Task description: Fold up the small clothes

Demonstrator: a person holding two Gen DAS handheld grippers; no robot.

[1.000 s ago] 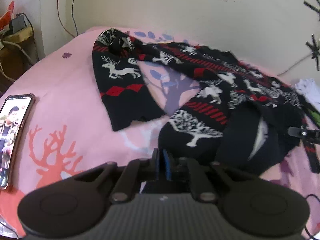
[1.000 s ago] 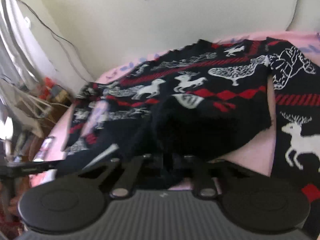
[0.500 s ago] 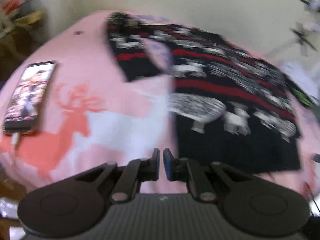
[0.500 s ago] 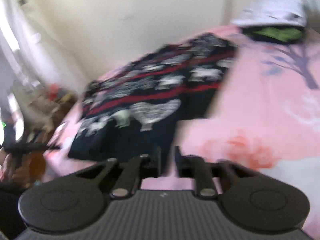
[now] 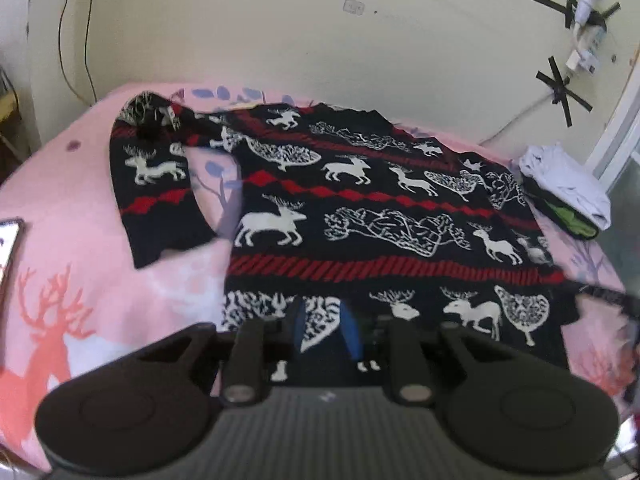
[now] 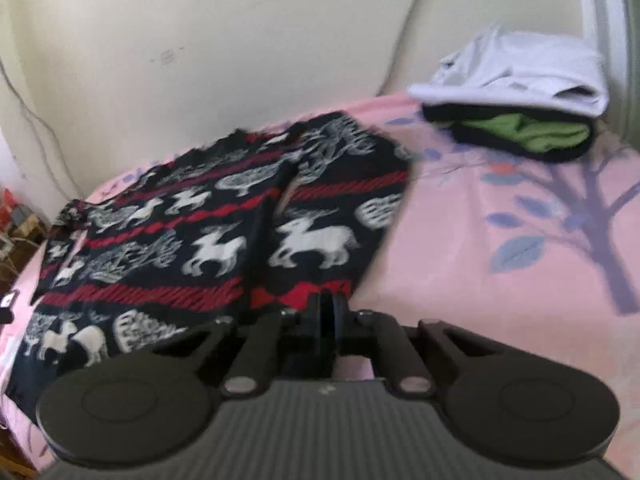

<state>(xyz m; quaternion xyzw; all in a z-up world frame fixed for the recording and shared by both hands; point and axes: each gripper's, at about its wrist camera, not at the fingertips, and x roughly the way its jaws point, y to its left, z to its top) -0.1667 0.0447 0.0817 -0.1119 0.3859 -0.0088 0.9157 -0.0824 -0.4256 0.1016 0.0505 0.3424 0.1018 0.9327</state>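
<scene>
A black knit sweater (image 5: 384, 216) with white deer and red bands lies spread flat on the pink bedsheet (image 5: 80, 280). Its left sleeve (image 5: 156, 192) bends down along the body. My left gripper (image 5: 325, 330) hovers at the sweater's lower hem. Its jaws are opening, and the blue pads (image 5: 298, 326) stand apart with the hem showing between them, not pressed. In the right wrist view the sweater (image 6: 168, 248) stretches away to the left. My right gripper (image 6: 328, 312) is shut at the cuff end of the right sleeve (image 6: 320, 240), with the cuff edge between its tips.
A folded stack of clothes (image 6: 516, 92), white on top of black and green, sits at the bed's far right by the wall, also the stack (image 5: 564, 188) in the left view. A phone (image 5: 8, 240) lies at the bed's left edge. Cables hang on the left wall.
The sweater was bunched and held by both grippers; now it lies flat. The left jaws have parted at the hem. The right gripper opened, swung right and shut at the sleeve cuff.
</scene>
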